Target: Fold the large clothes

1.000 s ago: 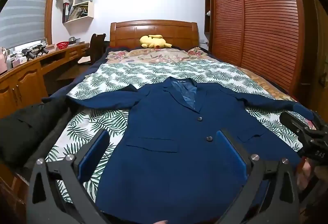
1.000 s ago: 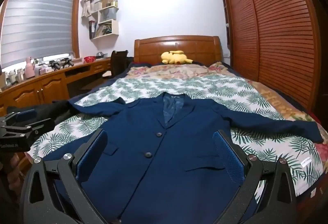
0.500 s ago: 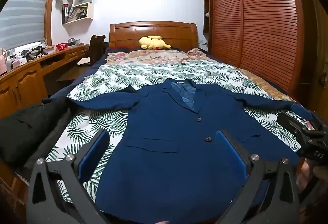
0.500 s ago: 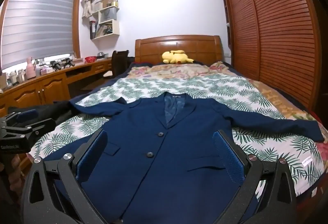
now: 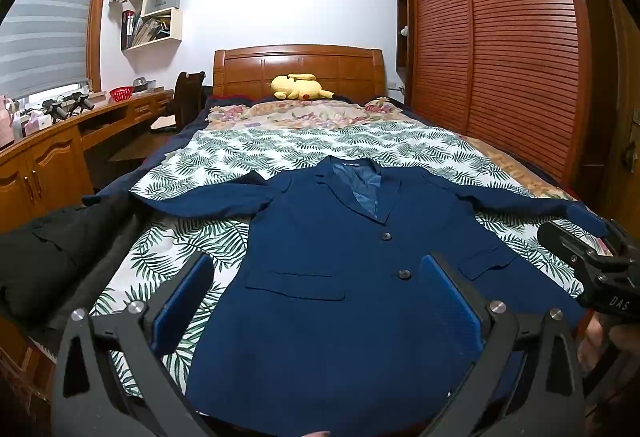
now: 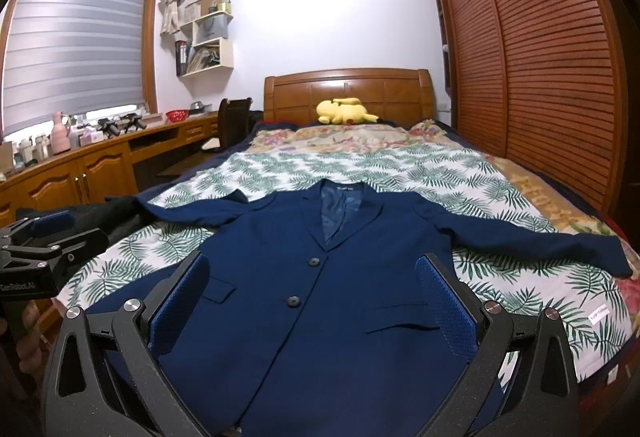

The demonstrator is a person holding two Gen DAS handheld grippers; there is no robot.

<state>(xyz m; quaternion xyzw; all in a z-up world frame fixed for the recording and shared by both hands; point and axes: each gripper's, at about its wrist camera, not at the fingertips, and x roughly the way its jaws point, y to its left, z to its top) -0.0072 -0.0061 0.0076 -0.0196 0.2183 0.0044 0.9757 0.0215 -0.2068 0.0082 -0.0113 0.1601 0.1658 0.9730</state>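
The jacket (image 5: 340,277) is matt navy cloth with a shinier lining (image 5: 366,189) at the collar. The bedspread (image 6: 400,165) is printed cloth. Headboard (image 6: 348,89) and slatted wardrobe doors (image 6: 540,57) at 2 o'clock are glossy wood.

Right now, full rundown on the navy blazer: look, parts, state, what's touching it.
The navy blazer lies face up and unfolded on the leaf-print bedspread, collar toward the headboard, hem at the near edge of the bed. It looks like smooth woven suit fabric with a lighter blue lining at the open neck. It has notched lapels, two dark buttons that look fastened, and two flap pockets. Both sleeves are spread sideways. One cuff reaches the black garment. Both pairs of fingers are open and hold nothing.
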